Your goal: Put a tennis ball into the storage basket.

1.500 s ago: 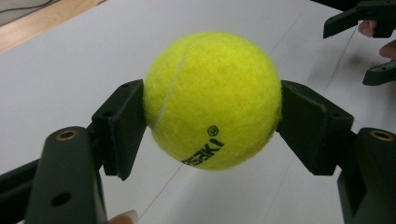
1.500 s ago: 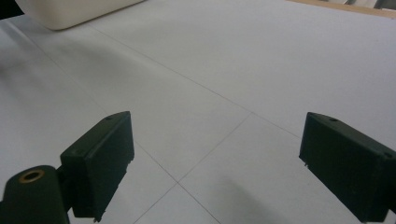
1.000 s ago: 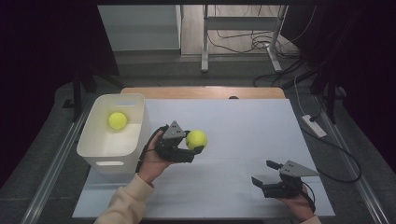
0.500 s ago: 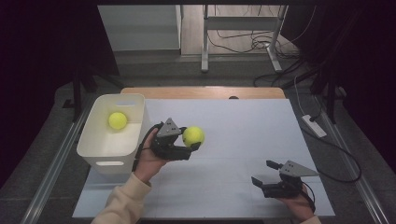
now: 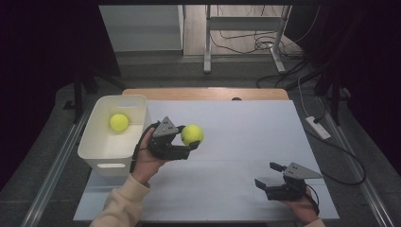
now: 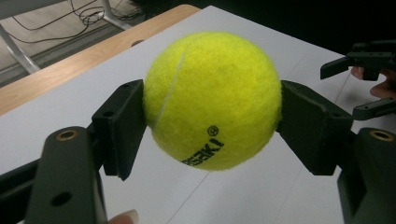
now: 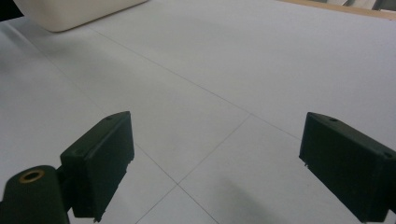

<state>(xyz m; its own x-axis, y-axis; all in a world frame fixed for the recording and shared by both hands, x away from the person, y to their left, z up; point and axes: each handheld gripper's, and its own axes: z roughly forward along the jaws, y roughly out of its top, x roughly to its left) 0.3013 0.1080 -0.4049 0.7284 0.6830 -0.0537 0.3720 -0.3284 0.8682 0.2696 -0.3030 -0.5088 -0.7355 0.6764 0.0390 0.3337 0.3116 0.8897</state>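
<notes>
Where black jaws pinch it, tennis ball (image 6: 212, 100), fuzzy yellow-green, black lettering

A lab-like recording room: dark curtains (image 5: 42, 56), loose floor cables (image 5: 246, 42), a paper-covered counter (image 5: 246, 127), bare metal stand legs (image 5: 206, 42).

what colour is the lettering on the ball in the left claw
Black lettering on the yellow-green tennis ball; the left gripper view shows it best.
</notes>
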